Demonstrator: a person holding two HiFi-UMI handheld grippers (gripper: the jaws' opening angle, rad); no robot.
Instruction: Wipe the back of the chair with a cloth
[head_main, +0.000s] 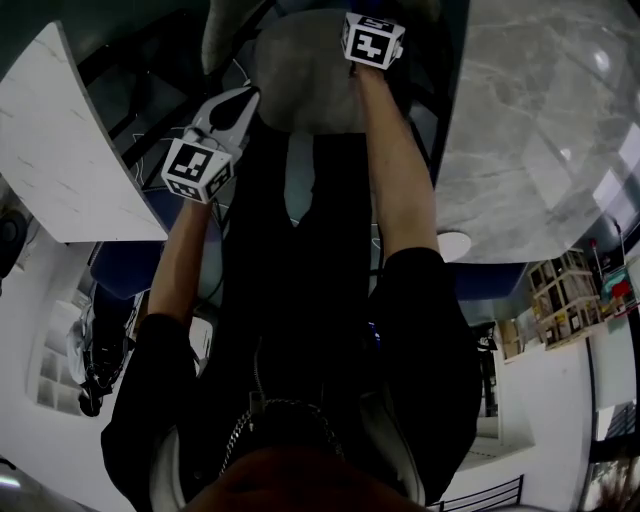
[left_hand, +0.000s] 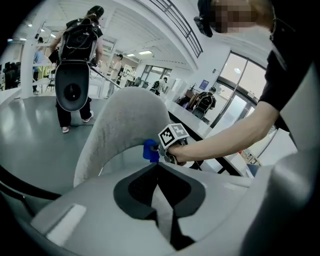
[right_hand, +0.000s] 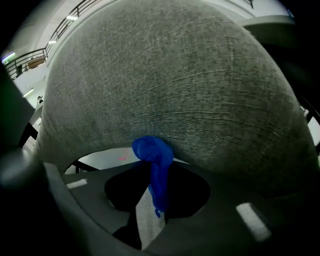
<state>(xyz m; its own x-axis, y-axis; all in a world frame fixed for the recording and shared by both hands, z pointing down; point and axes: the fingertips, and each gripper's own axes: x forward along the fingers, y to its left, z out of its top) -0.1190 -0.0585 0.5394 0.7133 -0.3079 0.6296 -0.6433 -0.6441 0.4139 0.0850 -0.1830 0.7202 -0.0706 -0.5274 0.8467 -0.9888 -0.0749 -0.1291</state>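
A person stands over a rounded chair with a grey woven-fabric back (right_hand: 170, 85). The right tongs (right_hand: 152, 162) are clamped on a bunched bright blue cloth (right_hand: 149, 148), and the wad is pressed against the chair back's fabric, with a tail of cloth hanging down between the jaws. In the left gripper view the cloth meets the curved back near its side edge. The left tongs (left_hand: 159, 167) are held apart from the chair, to its side, with the jaws closed together and nothing between them.
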